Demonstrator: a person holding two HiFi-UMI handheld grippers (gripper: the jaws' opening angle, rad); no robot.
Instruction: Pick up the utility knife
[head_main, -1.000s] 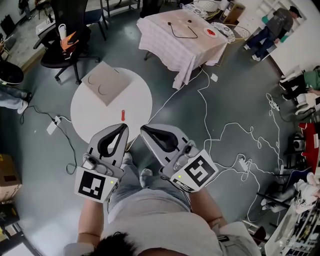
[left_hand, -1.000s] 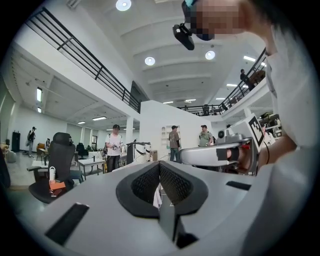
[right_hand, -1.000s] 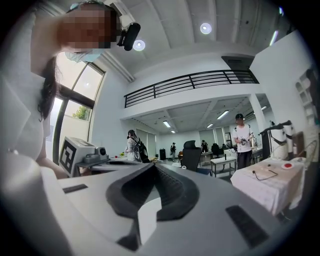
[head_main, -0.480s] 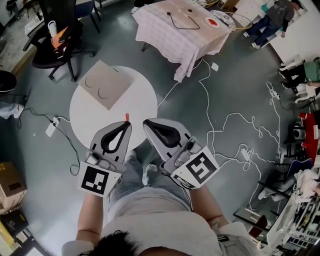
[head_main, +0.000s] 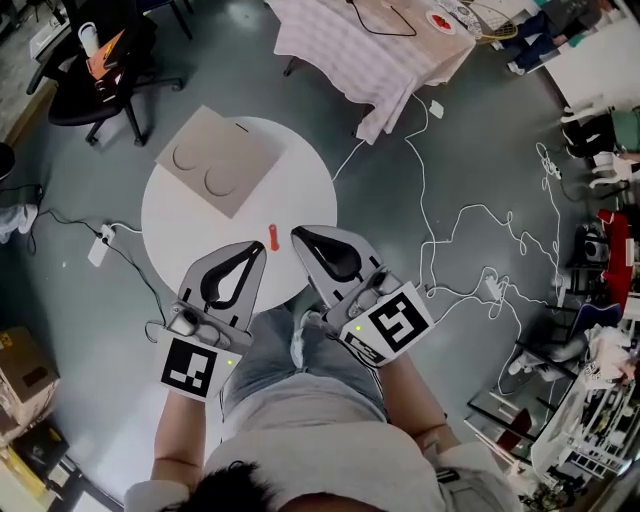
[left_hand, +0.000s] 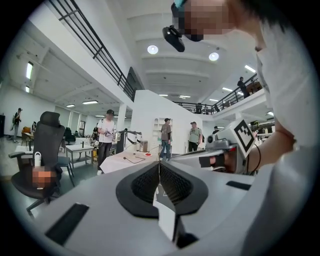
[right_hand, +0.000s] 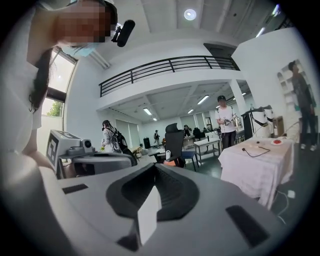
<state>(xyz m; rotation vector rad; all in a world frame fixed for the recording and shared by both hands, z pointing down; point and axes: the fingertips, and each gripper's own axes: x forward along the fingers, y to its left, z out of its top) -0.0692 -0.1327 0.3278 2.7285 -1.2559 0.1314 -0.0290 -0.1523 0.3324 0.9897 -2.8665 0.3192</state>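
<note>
The utility knife (head_main: 274, 237), small and red-orange, lies on the round white table (head_main: 190, 220) near its front edge. In the head view my left gripper (head_main: 251, 248) is shut and empty, its tip over the table's near rim just left of the knife. My right gripper (head_main: 300, 234) is also shut and empty, its tip a little right of the knife. Both point up and away from me. In the left gripper view the left gripper (left_hand: 159, 169) has its jaws pressed together, and in the right gripper view so does the right gripper (right_hand: 155, 171). Neither gripper view shows the knife.
A tan cardboard sheet (head_main: 220, 160) with two round marks lies on the table's far half. Beyond stand a cloth-covered table (head_main: 370, 45) and a black office chair (head_main: 95, 85). White cables (head_main: 450, 230) trail across the grey floor at right; a power strip (head_main: 100, 250) lies at left.
The person has moved closer to the round table. Both grippers, still shut, now reach over its near edge, and the knife sits between their tips instead of ahead of them.
</note>
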